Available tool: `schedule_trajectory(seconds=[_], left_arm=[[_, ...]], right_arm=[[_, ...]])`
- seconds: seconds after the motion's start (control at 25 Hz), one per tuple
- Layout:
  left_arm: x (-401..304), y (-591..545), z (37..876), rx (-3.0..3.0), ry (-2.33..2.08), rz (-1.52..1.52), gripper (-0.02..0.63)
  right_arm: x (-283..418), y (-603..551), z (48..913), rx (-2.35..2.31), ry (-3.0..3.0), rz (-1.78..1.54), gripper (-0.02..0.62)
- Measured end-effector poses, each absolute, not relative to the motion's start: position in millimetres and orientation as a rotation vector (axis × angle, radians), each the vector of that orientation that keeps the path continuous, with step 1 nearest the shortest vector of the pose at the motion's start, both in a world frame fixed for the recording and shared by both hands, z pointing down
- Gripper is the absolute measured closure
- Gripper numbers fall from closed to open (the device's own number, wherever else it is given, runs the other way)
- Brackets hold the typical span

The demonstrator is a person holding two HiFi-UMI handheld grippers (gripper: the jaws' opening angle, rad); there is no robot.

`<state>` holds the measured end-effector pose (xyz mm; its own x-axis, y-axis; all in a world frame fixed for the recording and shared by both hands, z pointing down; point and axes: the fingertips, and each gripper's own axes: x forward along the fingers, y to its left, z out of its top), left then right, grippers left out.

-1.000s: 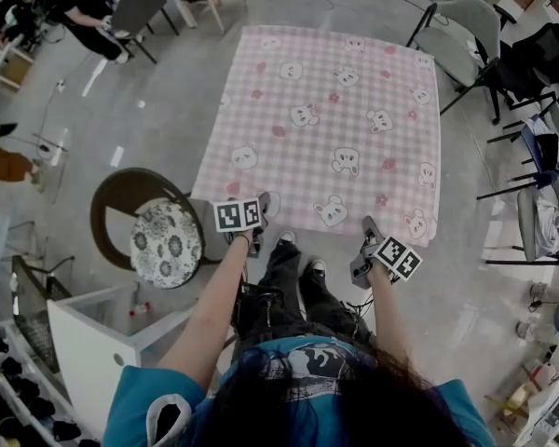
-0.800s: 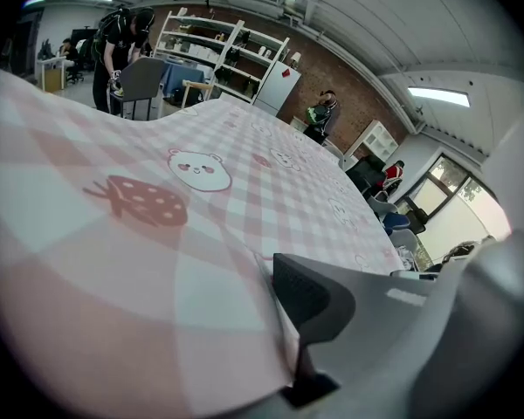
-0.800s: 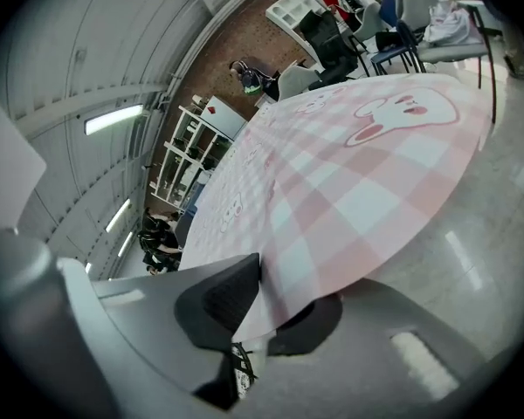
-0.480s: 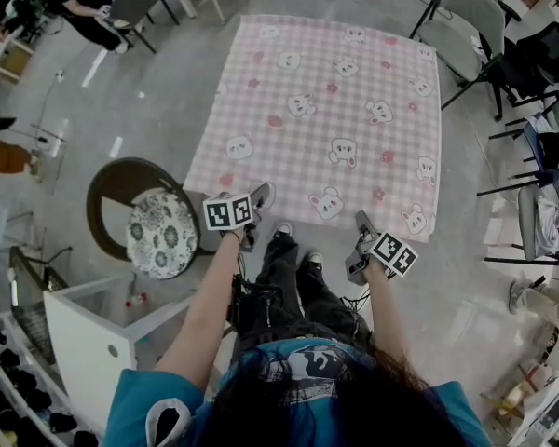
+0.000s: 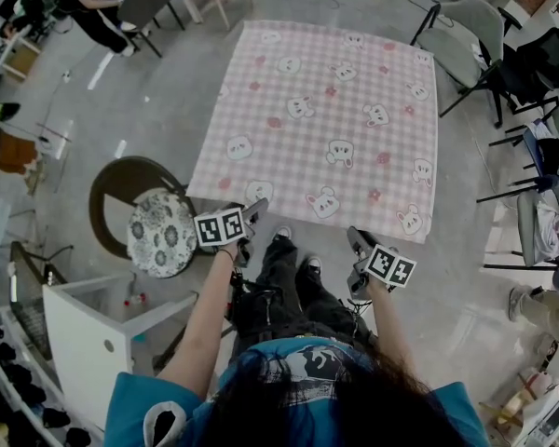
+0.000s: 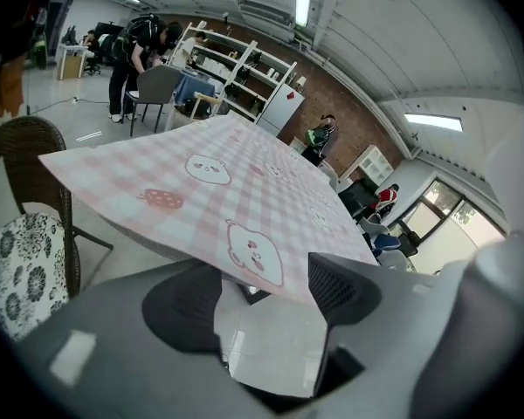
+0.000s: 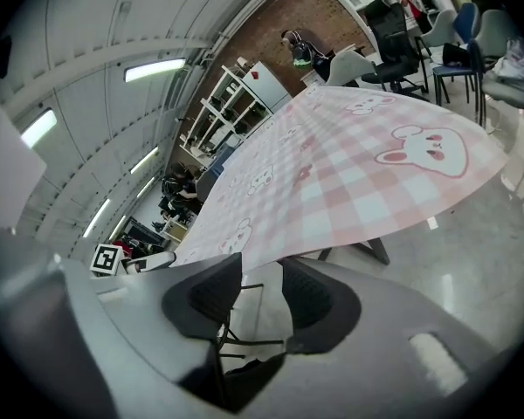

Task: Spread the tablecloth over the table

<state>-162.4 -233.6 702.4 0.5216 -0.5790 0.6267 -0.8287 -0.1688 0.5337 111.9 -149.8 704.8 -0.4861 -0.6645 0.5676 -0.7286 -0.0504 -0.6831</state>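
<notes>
Over the table (image 7: 373, 250) the tablecloth (image 5: 331, 110) lies spread flat, its near edge just ahead of both claws. The left claw (image 5: 253, 214) and right claw (image 5: 354, 241) have just been opening; both gape wide and grip nothing, the cloth's edge free of their pads.

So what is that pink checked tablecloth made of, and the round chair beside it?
The tablecloth looks like a thin, matte printed sheet, fabric or plastic-coated: it lies smooth, so I can't tell which. The chair seems dark woven wicker, by the weave in its back. Its cushion looks like floral-printed fabric.
</notes>
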Motion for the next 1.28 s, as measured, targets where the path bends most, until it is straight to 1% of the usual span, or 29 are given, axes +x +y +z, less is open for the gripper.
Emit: schedule_trajectory(seconds=[0.2,0.36,0.6,0.72,0.92,1.12,1.28], left_arm=[[-165,-216,676,1.913,-1.209,0.329,0.288],[-168,-216,641,1.988,-1.277,0.277,0.318],[-147,-222,599,2.085,-1.247,0.217,0.329],[-133,-225,579,2.136,-1.217,0.181,0.345],[-105,-220,542,2.29,-1.07,0.137,0.363],[-105,-202,511,2.445,-1.023,0.204,0.435],[-111,-186,489,2.57,-1.044,0.287,0.478]], right_arm=[[113,-137,676,1.53,-2.222,1.519,0.449],[109,-142,652,1.523,-2.326,1.507,0.458],[92,-154,626,1.445,-2.409,1.392,0.463],[84,-159,607,1.399,-2.465,1.308,0.465],[74,-167,567,1.388,-2.594,1.215,0.482],[57,-166,531,1.346,-2.7,1.15,0.509],[39,-157,513,1.313,-2.738,1.11,0.518]])
